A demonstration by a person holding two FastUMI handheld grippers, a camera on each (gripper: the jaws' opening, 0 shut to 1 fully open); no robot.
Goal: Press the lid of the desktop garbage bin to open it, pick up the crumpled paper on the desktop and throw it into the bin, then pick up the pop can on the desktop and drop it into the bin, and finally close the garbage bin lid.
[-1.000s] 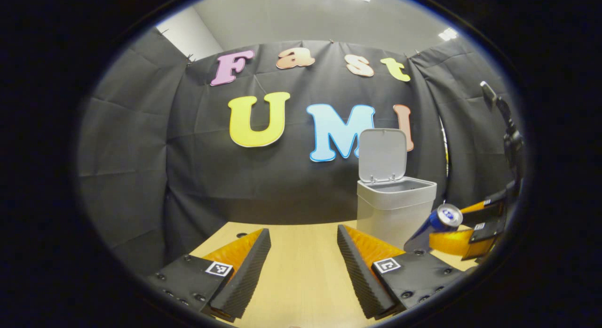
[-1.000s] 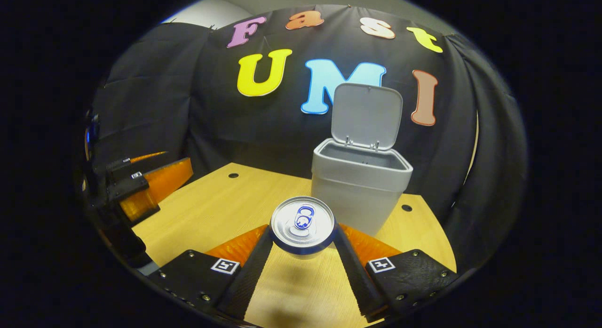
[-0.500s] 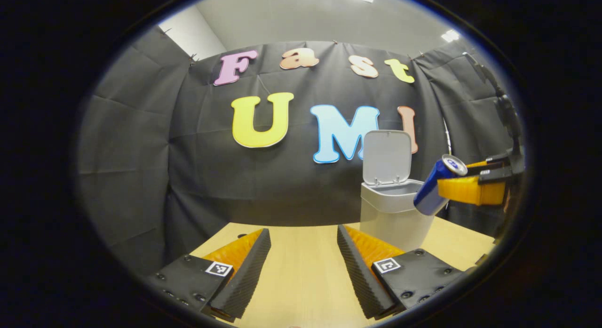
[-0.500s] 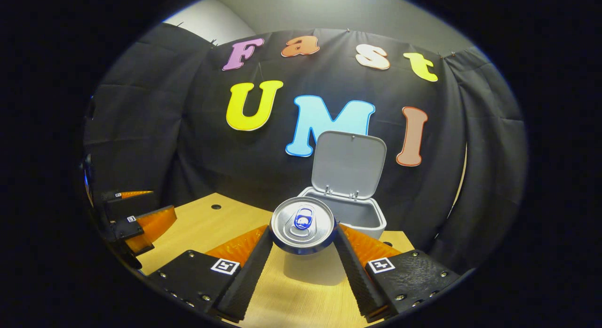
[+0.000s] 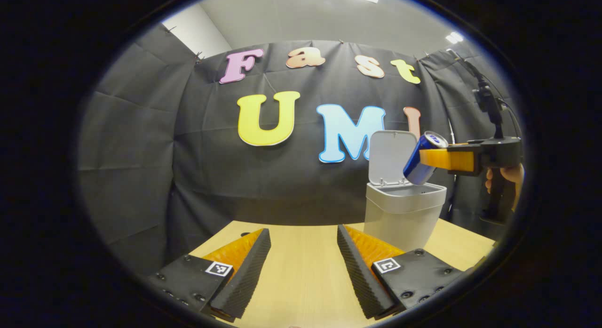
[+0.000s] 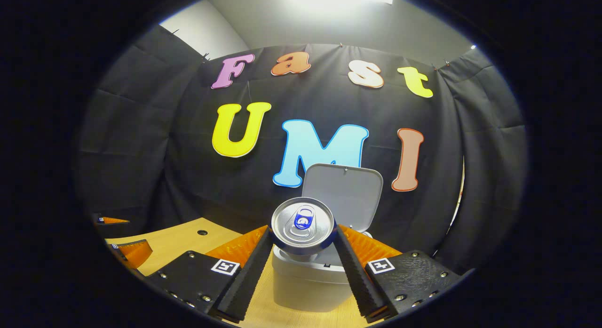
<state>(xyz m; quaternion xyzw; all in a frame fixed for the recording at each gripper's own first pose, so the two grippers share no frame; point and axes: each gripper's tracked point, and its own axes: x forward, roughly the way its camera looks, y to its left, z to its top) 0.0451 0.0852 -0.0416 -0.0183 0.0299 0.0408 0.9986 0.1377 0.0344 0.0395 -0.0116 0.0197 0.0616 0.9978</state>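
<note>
The grey desktop bin (image 5: 403, 216) stands at the table's far right with its lid (image 5: 390, 157) raised upright. In the left gripper view my right gripper (image 5: 435, 157) holds the blue pop can (image 5: 422, 159) tilted in the air, just above the bin's open mouth. In the right gripper view the pop can (image 6: 303, 224) sits end-on between both fingers of my right gripper (image 6: 303, 252), with the bin (image 6: 308, 281) right below and its lid (image 6: 345, 194) behind. My left gripper (image 5: 303, 262) hovers open over the table with nothing between its fingers.
The wooden table (image 5: 301, 271) runs under the left gripper, with a small dark hole (image 5: 241, 234) near its back edge. A hand (image 5: 508, 175) holds the right gripper's handle at the far right. Black cloth walls close the booth behind.
My right gripper has lifted the pop can from beside the bin's base up and over to just above its open mouth. The left gripper has stayed in place, open.
</note>
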